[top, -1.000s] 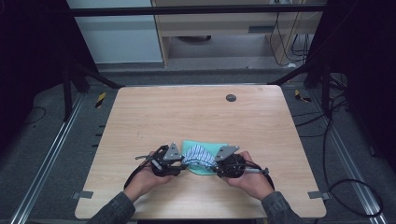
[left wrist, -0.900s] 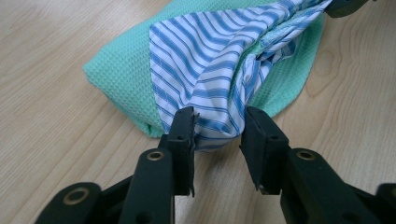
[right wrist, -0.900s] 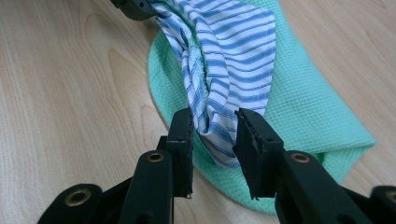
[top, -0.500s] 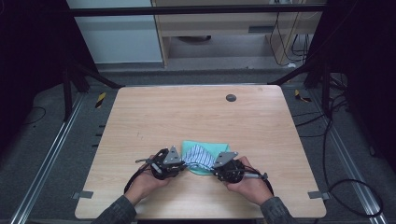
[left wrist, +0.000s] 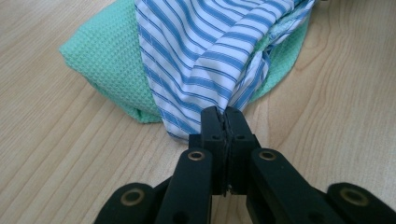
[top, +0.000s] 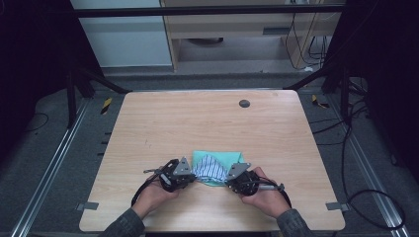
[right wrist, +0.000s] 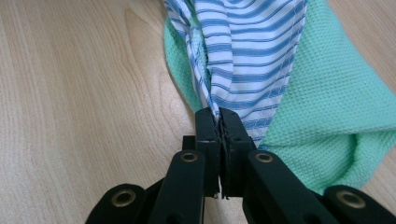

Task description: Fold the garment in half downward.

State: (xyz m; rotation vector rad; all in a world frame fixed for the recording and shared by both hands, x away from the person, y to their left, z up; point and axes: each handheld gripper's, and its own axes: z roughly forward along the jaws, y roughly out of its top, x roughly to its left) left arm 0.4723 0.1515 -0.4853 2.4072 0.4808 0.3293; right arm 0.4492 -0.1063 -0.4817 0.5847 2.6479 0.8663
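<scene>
Left claw (left wrist: 225,113) and right claw (right wrist: 218,113) each pinch the striped cloth (top: 210,167) lying over the green towel (top: 232,158), near edge of the surface (top: 197,123).

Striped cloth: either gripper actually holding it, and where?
Both. The left gripper is shut on a bunched corner of the striped cloth, the right gripper on another; the green cloth lies under it.

No readable text, labels, brands or numbers anywhere: not on the cloths, the grippers or the wooden table.
</scene>
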